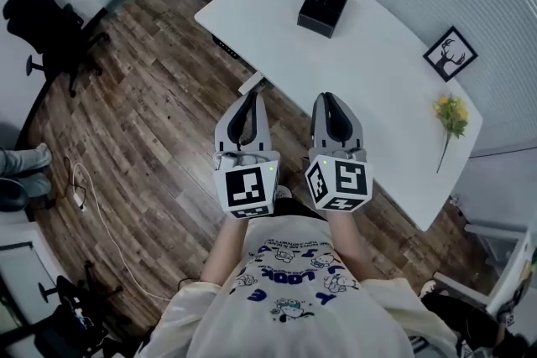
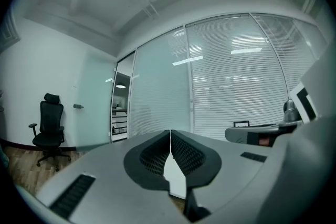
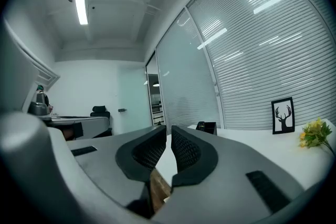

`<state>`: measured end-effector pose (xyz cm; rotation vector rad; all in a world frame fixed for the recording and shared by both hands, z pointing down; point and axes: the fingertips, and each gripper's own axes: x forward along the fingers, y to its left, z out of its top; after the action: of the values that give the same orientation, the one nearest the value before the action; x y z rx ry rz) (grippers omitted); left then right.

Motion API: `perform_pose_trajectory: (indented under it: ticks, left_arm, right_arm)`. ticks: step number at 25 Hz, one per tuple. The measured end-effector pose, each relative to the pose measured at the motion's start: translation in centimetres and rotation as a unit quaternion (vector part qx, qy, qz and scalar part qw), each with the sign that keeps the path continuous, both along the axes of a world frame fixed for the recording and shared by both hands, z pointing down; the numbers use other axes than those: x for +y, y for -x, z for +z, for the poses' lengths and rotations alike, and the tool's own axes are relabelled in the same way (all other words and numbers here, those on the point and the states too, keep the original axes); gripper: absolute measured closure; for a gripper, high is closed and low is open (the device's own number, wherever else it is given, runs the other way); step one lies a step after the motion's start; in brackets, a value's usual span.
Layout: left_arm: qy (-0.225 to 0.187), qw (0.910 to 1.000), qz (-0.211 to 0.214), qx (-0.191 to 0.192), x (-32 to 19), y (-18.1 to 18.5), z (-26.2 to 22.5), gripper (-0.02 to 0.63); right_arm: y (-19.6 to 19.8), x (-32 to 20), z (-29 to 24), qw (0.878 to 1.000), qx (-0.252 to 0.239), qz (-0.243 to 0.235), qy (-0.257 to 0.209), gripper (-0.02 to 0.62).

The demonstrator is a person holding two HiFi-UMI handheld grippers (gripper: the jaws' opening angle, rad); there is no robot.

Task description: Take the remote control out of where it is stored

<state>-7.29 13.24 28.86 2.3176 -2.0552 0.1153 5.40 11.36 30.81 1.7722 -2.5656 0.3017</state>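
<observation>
There — remote (image 3: 201,125) upright in holder (image 1: 316,21)

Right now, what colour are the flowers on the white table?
The flowers are yellow; the head view shows them best.

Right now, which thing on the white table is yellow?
The bunch of flowers, lying near the right edge of the table. The box is black, and the framed deer picture is black and white.

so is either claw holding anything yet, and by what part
Nothing is held: the left claw and the right claw are both closed on nothing, away from the black holder on the table.
</observation>
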Motion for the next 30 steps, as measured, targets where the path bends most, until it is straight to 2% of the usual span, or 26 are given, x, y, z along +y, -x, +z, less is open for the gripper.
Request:
perform_pose_trajectory:
  ticks: [7, 12, 26, 30]
  left_arm:
    - [0.011, 0.9999, 0.011, 0.005, -4.5, 0.8, 1.2, 0.588]
    - [0.015, 0.9994, 0.031, 0.006, -9.5, 0.7, 2.1, 0.588]
    - [0.022, 0.9907, 0.134, 0.013, -25.8, 0.6, 1.5, 0.588]
    - [0.03, 0.9837, 0.175, 0.026, -29.6, 0.0, 1.9, 0.587]
  right_arm:
    - [0.9, -4.2, 1.1, 1.0, 0.002, 0.006, 0.01, 0.546]
    - [1.0, -8.5, 2.1, 1.0, 0.002, 0.025, 0.015, 0.546]
    - [1.6, -22.9, 1.6, 0.993, 0.005, 0.115, 0.027, 0.546]
    - [1.4, -26.2, 2.0, 0.989, 0.007, 0.141, 0.033, 0.546]
